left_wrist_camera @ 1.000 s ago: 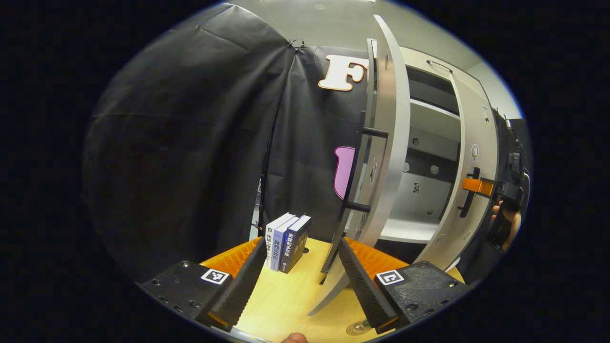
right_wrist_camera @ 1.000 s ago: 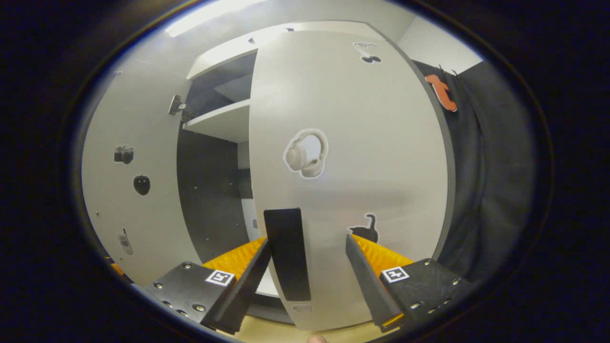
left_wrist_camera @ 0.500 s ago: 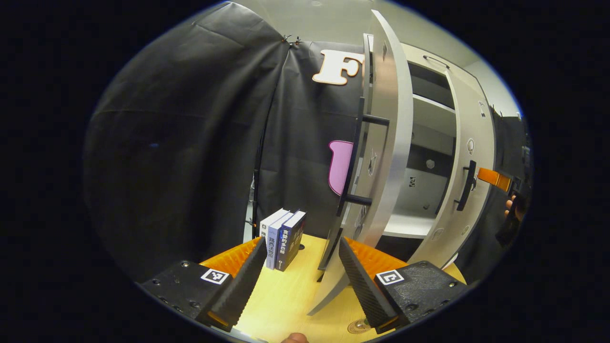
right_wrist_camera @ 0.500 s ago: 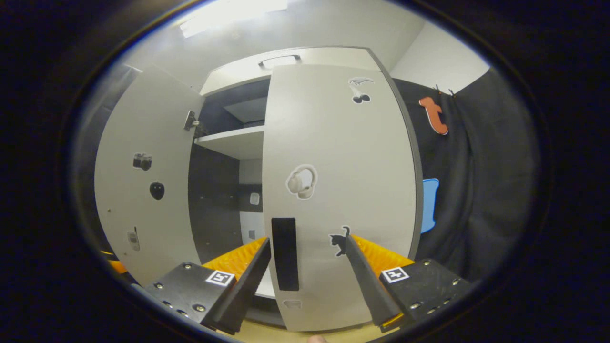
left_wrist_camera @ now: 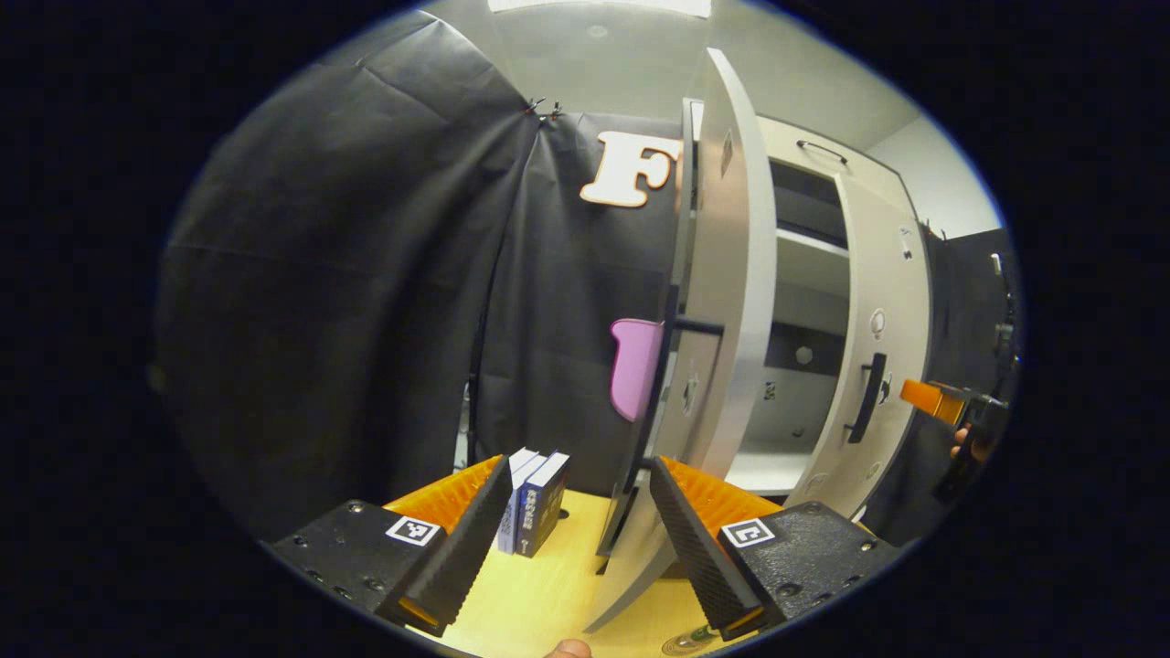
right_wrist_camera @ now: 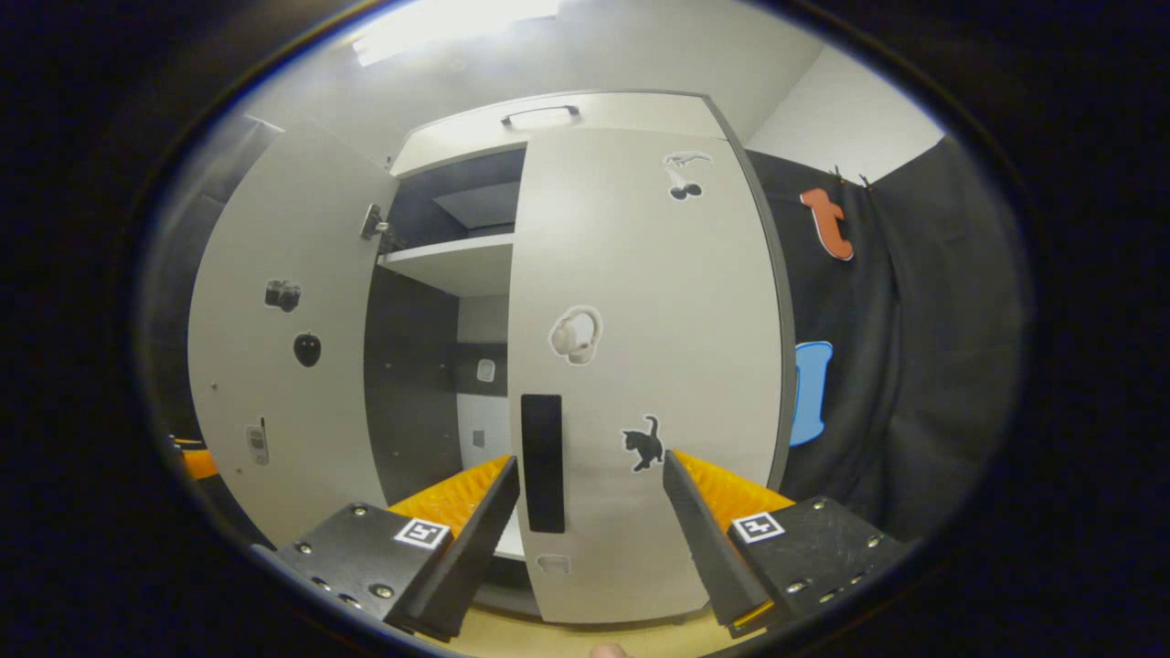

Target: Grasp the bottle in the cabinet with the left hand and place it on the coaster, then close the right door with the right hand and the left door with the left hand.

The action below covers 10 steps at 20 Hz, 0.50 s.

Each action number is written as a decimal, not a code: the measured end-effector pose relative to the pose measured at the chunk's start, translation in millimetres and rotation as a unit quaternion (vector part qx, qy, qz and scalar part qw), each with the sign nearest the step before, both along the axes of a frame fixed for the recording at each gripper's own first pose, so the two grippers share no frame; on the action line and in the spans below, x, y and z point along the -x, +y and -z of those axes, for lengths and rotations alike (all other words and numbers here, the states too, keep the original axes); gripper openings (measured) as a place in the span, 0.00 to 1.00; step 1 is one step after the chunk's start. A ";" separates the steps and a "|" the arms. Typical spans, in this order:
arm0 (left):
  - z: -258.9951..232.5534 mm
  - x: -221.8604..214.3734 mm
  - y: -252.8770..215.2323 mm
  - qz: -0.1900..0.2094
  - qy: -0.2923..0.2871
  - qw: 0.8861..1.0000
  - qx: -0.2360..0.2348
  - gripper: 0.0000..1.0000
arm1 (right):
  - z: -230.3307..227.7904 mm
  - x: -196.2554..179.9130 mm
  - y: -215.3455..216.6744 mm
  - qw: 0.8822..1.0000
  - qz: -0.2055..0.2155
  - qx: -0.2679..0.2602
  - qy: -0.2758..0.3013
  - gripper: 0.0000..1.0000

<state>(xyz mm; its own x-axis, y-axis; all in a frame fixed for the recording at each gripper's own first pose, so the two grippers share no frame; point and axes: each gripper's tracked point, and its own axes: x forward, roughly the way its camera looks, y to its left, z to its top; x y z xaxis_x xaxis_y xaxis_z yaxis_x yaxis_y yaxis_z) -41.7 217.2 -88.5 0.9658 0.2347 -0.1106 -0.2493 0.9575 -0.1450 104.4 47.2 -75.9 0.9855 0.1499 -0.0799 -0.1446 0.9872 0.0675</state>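
left gripper (left_wrist_camera: pixel 574 512) jaws wide, empty, over light wooden bench (left_wrist_camera: pixel 539 594). round coaster (left_wrist_camera: pixel 686 642) at near bench edge, partly cut off; bottle not visible. three upright books, blue and white spines (left_wrist_camera: pixel 532 489), toward far edge; spine writing too small to read. white left cabinet door (left_wrist_camera: pixel 722 302) stands ajar, edge-on ahead. right gripper (right_wrist_camera: pixel 590 512) jaws wide, empty, facing shut white right cabinet door (right_wrist_camera: pixel 640 366) with black handle (right_wrist_camera: pixel 541 461), headphone and cat stickers. white shelf (right_wrist_camera: pixel 452 260) inside. black cloth wall behind.
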 end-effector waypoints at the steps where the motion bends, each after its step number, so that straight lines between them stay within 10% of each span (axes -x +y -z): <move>1: 0.9 -2.9 5.5 -0.002 0.000 1.000 -0.013 0.96 | 2.3 1.0 -1.1 1.000 0.002 -0.002 0.004 0.97; 10: -2.8 -18.5 -49.9 0.093 0.006 0.996 -0.017 0.94 | 11.8 10.6 -13.4 1.000 0.015 -0.006 0.016 0.93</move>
